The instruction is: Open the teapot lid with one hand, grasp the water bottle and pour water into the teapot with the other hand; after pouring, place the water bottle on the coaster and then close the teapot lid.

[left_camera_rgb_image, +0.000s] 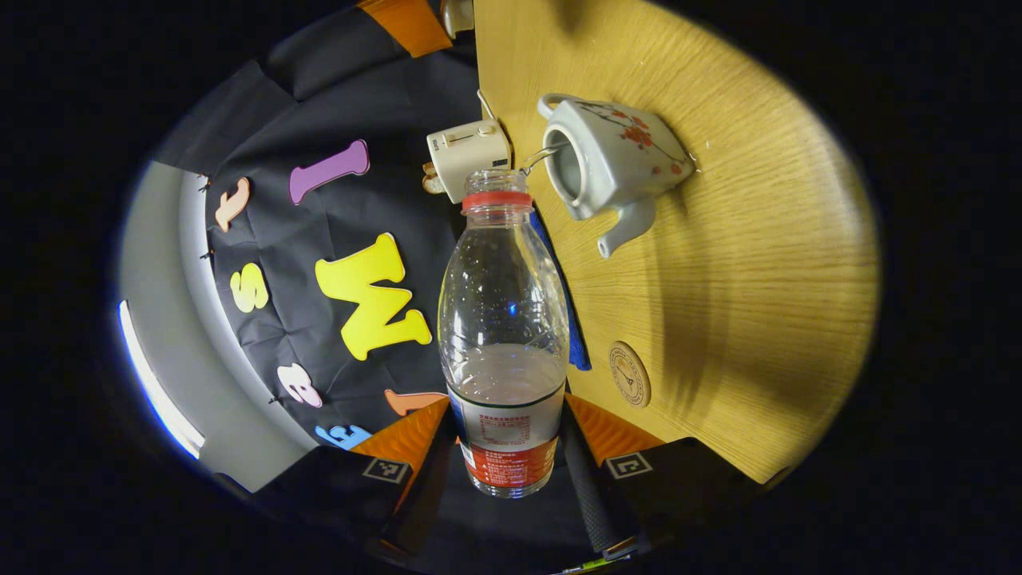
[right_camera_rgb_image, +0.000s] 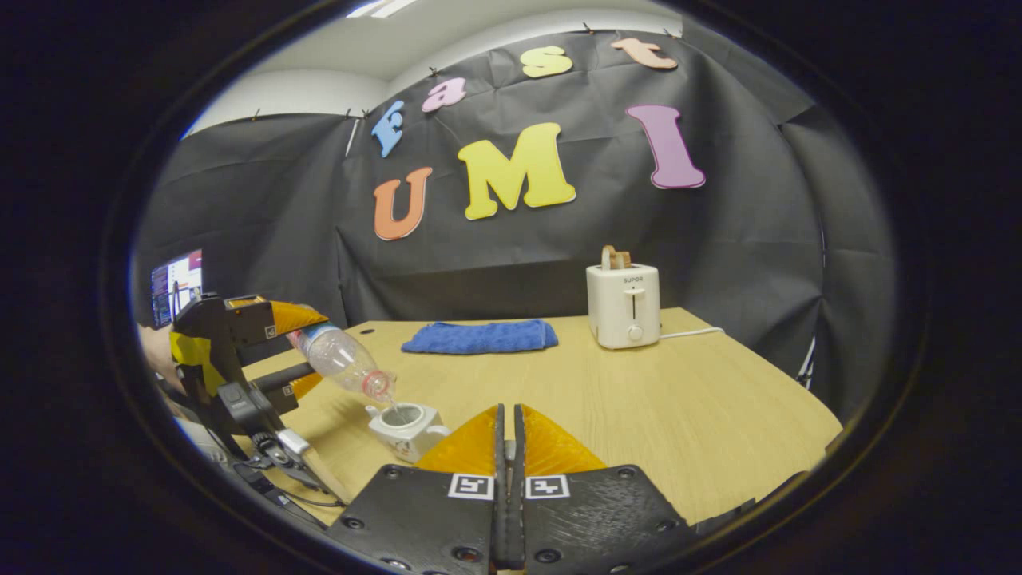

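Left claw point(left_camera_rgb_image: 511, 471) pinching water bottle point(left_camera_rgb_image: 505, 335), base partly hidden; neck tilted down toward lidless teapot point(left_camera_rgb_image: 611, 160). Right claw point(right_camera_rgb_image: 509, 447) pressed together, lid unseen.

Water bottle point(left_camera_rgb_image: 504, 319), between the left tongs' point(left_camera_rgb_image: 511, 447) fingers: clear, glossy plastic with a paper-like printed label. Teapot point(left_camera_rgb_image: 608, 160), just beyond the bottle's mouth: glazed, shiny ceramic. Tabletop point(left_camera_rgb_image: 758, 263): matt light wood grain. Coaster point(left_camera_rgb_image: 630, 374), beside the left tongs: matt, wood-like. Towel point(right_camera_rgb_image: 479, 336), beyond the right tongs point(right_camera_rgb_image: 509, 479): soft, nubby cloth. Toaster point(right_camera_rgb_image: 623, 306): smooth plastic with slight sheen.
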Tool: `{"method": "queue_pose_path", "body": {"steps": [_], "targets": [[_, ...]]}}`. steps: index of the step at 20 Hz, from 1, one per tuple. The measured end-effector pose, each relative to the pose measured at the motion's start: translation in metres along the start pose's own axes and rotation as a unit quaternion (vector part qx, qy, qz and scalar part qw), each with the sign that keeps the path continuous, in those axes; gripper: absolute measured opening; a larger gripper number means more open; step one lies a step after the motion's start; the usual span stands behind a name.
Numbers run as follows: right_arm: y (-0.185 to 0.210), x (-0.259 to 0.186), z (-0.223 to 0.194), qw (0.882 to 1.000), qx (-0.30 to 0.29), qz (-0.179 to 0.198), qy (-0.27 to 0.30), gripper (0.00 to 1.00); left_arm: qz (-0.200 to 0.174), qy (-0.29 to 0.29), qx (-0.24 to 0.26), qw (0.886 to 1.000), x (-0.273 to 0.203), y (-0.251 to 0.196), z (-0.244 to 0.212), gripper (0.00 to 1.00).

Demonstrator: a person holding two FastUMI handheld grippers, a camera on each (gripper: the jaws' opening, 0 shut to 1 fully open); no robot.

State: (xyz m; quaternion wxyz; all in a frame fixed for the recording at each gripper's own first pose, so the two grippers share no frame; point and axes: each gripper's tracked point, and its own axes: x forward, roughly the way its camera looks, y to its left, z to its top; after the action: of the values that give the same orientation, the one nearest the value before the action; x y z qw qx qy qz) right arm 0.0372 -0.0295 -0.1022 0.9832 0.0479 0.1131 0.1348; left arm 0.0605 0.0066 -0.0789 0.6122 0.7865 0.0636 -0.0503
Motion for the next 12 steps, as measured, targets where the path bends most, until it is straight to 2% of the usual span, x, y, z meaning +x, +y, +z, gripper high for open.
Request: {"method": "queue_pose_path", "body": {"steps": [6, 12], "targets": [[0.0018, -0.0014, 0.0002, 1.0, 0.0, 0.003, -0.001, 0.0, 0.008, 0.007, 0.04, 0.999, 0.0011, 0.0062, -0.0006, 0.74], [0.0043, -0.0023, 0.0003, 1.0, -0.001, 0.006, -0.001, 0.02, 0.005, 0.012, 0.058, 0.998, 0.0029, 0.0079, -0.0013, 0.74]]}}
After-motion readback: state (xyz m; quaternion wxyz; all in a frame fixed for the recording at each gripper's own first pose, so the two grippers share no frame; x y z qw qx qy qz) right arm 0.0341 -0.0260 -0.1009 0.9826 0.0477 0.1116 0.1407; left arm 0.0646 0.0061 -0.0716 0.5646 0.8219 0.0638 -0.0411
